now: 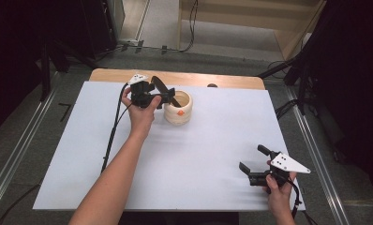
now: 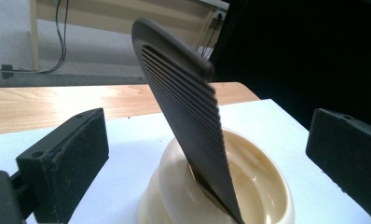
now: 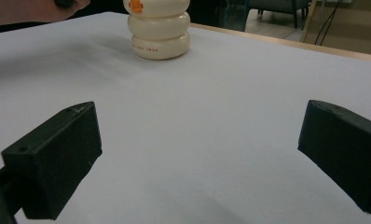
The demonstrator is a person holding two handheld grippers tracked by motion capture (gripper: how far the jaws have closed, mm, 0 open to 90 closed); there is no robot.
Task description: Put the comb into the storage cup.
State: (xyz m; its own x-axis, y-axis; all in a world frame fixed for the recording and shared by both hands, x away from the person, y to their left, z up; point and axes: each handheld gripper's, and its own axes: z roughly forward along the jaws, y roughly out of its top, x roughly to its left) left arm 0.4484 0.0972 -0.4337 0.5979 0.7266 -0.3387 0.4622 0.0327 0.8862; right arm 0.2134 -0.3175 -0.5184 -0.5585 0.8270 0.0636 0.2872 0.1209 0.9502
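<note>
Black jaws of the left gripper [image 2: 202, 154] stand wide apart on either side of a dark comb [image 2: 186, 116], neither pad touching it, so the comb is released and leans on its own, lower end inside the cream ribbed cup [image 2: 267, 196], upper end tilted out over the rim; the cup wall props it. Cup sits toward the far left of the white table sheet [image 1: 198, 154]. Right gripper [image 1: 255, 161] rests near the front right corner, well apart, jaws spread, holding nothing

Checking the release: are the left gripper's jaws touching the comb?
Apart. In the left gripper view, the comb leans in the cream holder, with a clear gap to each jaw of the left gripper.
</note>
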